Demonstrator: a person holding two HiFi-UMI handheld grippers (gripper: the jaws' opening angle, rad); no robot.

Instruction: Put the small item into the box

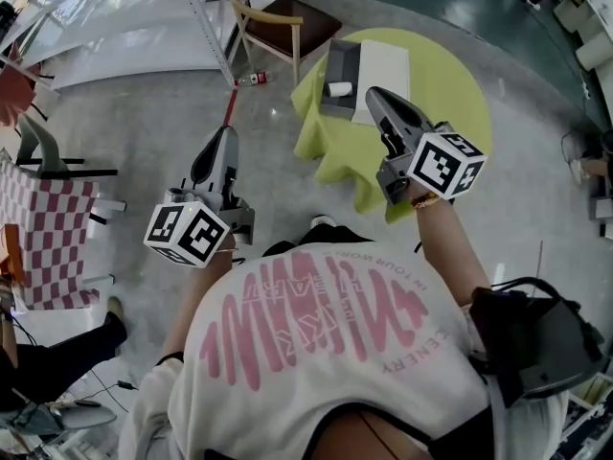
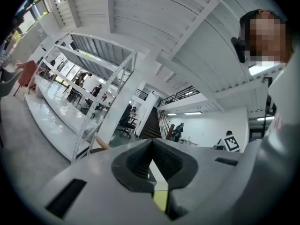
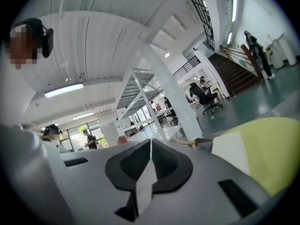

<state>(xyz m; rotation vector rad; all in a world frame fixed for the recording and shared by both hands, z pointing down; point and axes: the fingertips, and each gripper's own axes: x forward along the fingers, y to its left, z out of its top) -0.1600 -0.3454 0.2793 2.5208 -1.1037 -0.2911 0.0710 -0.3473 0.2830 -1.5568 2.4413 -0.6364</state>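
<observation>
The small item (image 1: 340, 89), a short white cylinder with a smooth matte skin, lay inside the box (image 1: 341, 63), at its near end. The box was a shallow, dark-grey rectangular tray with straight walls. A flat white rectangular panel (image 1: 384, 77) lay along the box's right long edge; whether it was a lid or a loose sheet could not be told. Both sat on the round table (image 1: 465, 89), which was draped in yellow-green cloth that hung in soft folds at the near rim.

The right gripper (image 1: 374, 94), a smooth grey plastic shell with dark ribbed pads, showed over the table's near part, close to the panel's near corner. In the right gripper view its fingers (image 3: 140, 165) were pressed together with nothing between them, and the cloth and the white panel (image 3: 232, 153) lay off to the right. The left gripper (image 1: 228, 132) was out over the floor (image 1: 144, 123), left of the table and well apart from the box. Its fingers (image 2: 161, 161) met at the tip and held nothing.

The floor was glossy grey and bare between the left gripper and the cloth's edge. The table's right half was bare cloth. A wooden chair (image 1: 287, 22) with a brown seat stood just beyond the box's far end.
</observation>
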